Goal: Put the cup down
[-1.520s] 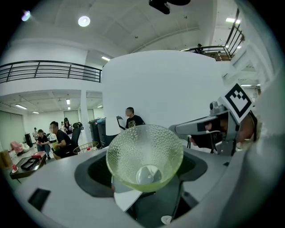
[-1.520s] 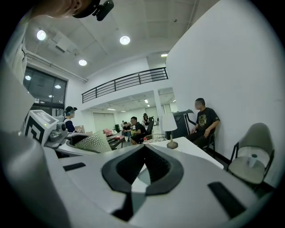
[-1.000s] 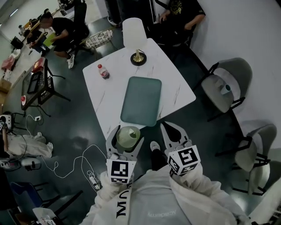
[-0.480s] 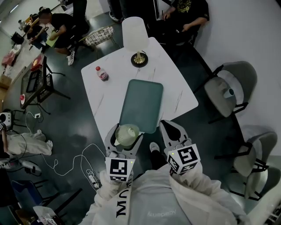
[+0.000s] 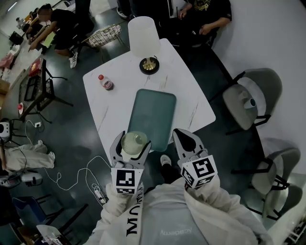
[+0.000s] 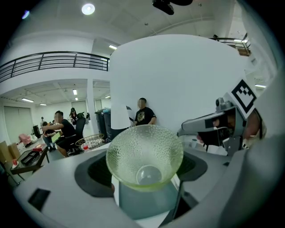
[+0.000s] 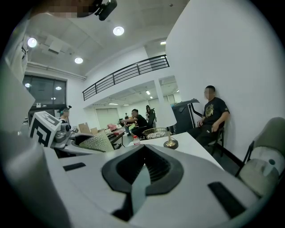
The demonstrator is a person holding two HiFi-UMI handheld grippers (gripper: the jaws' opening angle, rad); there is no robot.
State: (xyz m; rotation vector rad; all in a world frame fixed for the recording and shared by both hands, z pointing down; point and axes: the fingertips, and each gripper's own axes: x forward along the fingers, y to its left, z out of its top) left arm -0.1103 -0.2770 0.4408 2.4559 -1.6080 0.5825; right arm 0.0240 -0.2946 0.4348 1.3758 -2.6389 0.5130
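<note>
A pale green pebbled glass cup (image 5: 134,142) sits upright between the jaws of my left gripper (image 5: 132,138), which is shut on it. In the head view it hangs over the near-left corner of the teal tray (image 5: 154,112) at the white table's (image 5: 184,81) near edge. The left gripper view looks down into the cup (image 6: 144,153), with the tray (image 6: 147,202) below it. My right gripper (image 5: 185,139) is beside it on the right, jaws together and holding nothing; in its own view the right gripper's (image 7: 142,167) pads meet.
A white-shaded lamp (image 5: 144,36) and a small red-capped bottle (image 5: 105,83) stand on the table's far half. Grey chairs (image 5: 248,98) are to the right. Cables (image 5: 81,179) lie on the floor at left. People sit beyond the table (image 5: 205,12).
My left gripper has carried the cup a little forward and left, from short of the table to over the tray's near corner. The right gripper has kept its place beside it.
</note>
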